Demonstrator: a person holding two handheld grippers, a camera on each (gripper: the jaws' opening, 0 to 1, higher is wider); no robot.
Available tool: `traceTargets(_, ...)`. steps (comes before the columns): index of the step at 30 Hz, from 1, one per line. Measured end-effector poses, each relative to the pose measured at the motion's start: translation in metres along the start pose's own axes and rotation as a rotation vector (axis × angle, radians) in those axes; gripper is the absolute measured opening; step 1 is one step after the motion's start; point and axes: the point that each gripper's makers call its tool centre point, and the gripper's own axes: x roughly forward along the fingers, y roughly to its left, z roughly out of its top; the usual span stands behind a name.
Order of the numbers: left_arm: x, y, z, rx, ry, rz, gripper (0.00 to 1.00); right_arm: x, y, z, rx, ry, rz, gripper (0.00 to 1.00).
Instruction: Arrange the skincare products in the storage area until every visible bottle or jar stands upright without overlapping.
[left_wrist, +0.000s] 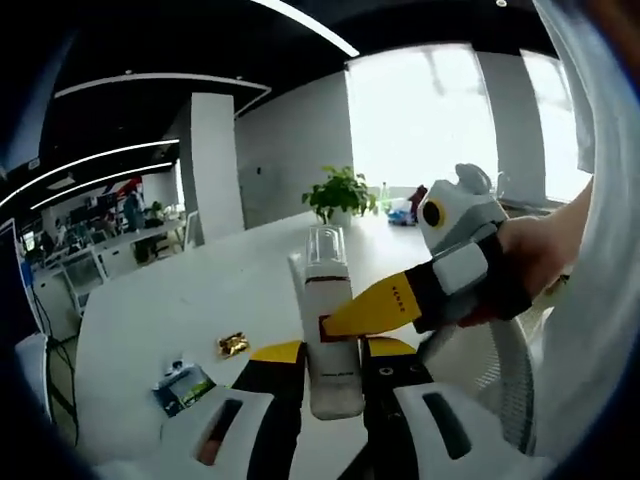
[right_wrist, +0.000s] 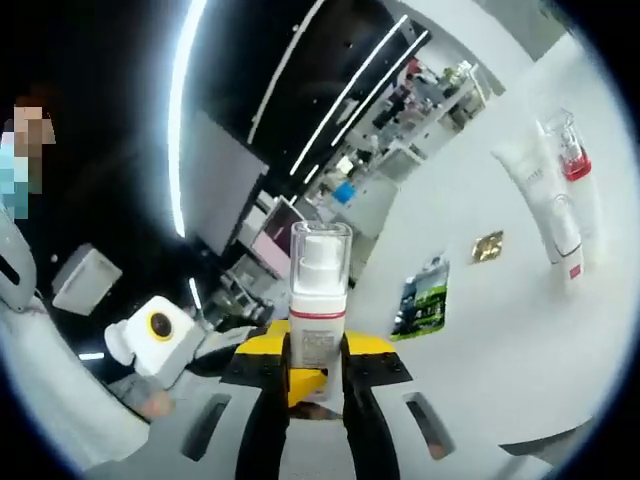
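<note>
In the left gripper view, the left gripper (left_wrist: 333, 362) is seen rising from the bottom edge with its black, yellow-tipped jaws narrowed on the lower half of a white pump bottle (left_wrist: 329, 330), which is held roughly upright above the white worktop (left_wrist: 150, 310). The right gripper (left_wrist: 400, 305) is brought in from the right, carried in a person's hand (left_wrist: 535, 255), and its yellow jaw tip is laid across the front of the same bottle at the red label band. Behind the bottle, a small gold wrapper (left_wrist: 233, 345) and a dark printed sachet (left_wrist: 185, 385) are seen lying on the worktop toward its near left edge, well apart from each other, and a potted plant (left_wrist: 340, 192) is seen at the far edge. In the right gripper view, the pump bottle (right_wrist: 320, 305) is seen standing up between the right gripper's (right_wrist: 315, 375) own jaws, which are closed against its lower body, its clear cap pointing upward in the picture. The left gripper (right_wrist: 165, 340) is seen at the lower left, with its jaws hidden behind the bottle. To the right, on the tilted worktop (right_wrist: 480, 340), a white tube (right_wrist: 540, 200) and a red-capped bottle (right_wrist: 575, 185) are seen lying side by side, touching, with the gold wrapper (right_wrist: 488, 246) and the sachet (right_wrist: 420, 295) nearer the gripper.
</note>
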Motion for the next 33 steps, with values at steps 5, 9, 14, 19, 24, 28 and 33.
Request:
traceTargets(5,0.004,-0.007,0.001,-0.019,-0.003,-0.029,0.22,-0.013,-0.009,0.007,-0.114,0.017,0.013,0.18)
traceTargets(9,0.007,-0.016,0.001,-0.036,0.005,-0.063,0.24,-0.024,-0.016,0.014,-0.228,0.055,0.036,0.18)
traceTargets(14,0.011,-0.019,0.008,-0.077,-0.008,-0.103,0.3,-0.038,-0.027,0.019,-0.426,0.16,0.078,0.18)
traceTargets(19,0.019,-0.02,0.022,-0.103,-0.027,-0.13,0.32,-0.05,-0.026,0.008,-0.61,0.307,0.191,0.18)
traceTargets(24,0.03,-0.029,0.038,-0.095,-0.037,-0.155,0.32,-0.053,-0.027,-0.004,-0.766,0.42,0.255,0.18)
traceTargets(28,0.041,-0.04,0.044,-0.053,-0.009,-0.188,0.32,-0.053,-0.031,-0.01,-0.825,0.466,0.289,0.18)
traceTargets(33,0.053,-0.046,0.037,-0.006,0.044,-0.204,0.28,-0.057,-0.042,-0.012,-0.867,0.499,0.325,0.18)
